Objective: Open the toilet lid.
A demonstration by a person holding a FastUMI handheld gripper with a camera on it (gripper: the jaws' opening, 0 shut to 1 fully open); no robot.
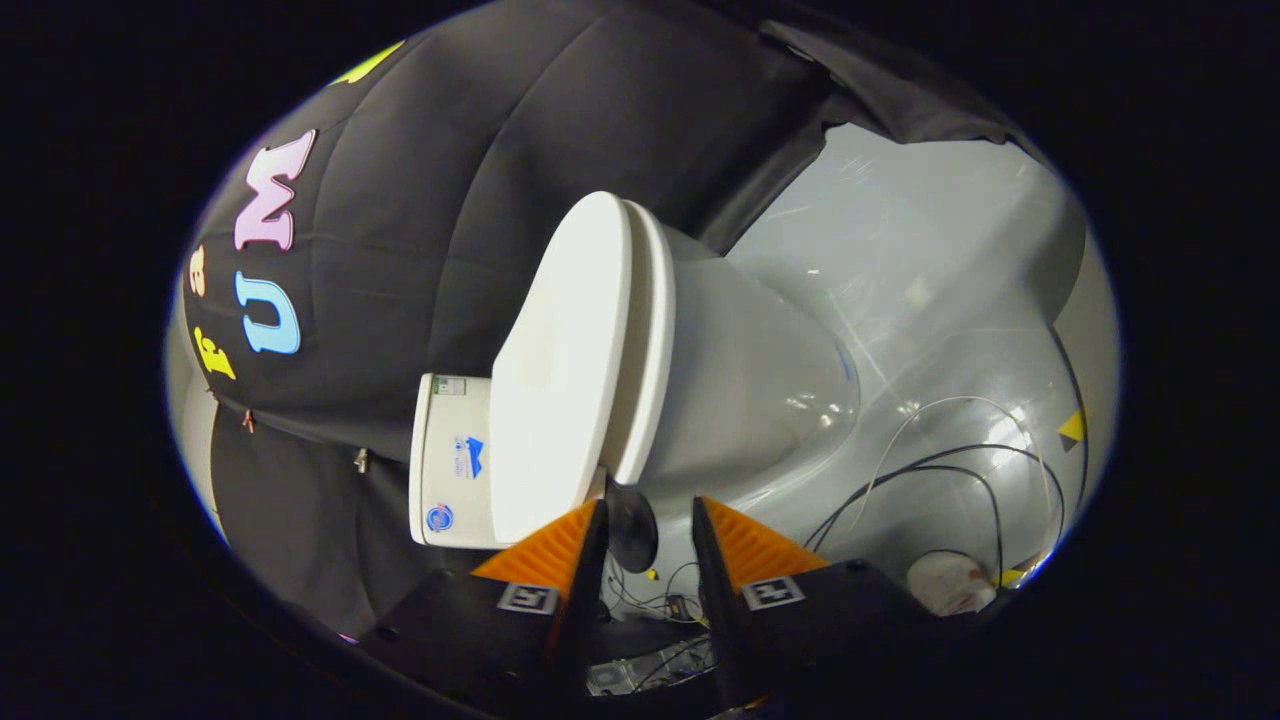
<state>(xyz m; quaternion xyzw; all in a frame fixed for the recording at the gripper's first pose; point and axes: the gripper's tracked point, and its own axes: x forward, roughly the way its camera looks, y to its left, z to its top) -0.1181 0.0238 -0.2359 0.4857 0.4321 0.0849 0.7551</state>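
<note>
Nothing of the task done yet, as far as can be judged. Toilet lid (555, 370) lying closed, flat against the seat (645, 350), with only a thin seam between the two. Whole view rolled to one side, so toilet bowl (760, 390) appearing on its side, lid facing toward the black cloth wall (450, 200) and the tank (445, 460) sitting near the left finger.

Gripper (645, 515) released, fingers parted with a clear gap, gripping nothing. Near edge of the lid and seat just ahead of the fingertips, slightly toward the left finger; hard to tell whether the left fingertip touches the lid edge or only comes very close. Small dark round thing (632, 525) seen in the gap between the fingers, below the seat edge; not clear what it is.

Still left, by judgement: bringing the fingers onto the rim of the lid alone, not lid together with seat, closing on it or hooking under it, then swinging it up toward the tank until it stands open. Seam being thin, some risk of catching the seat too.

Beyond the bowl, grey shiny floor (930, 300) with loose cables (940, 470) and a pale round object (945, 582) beside the right finger.
</note>
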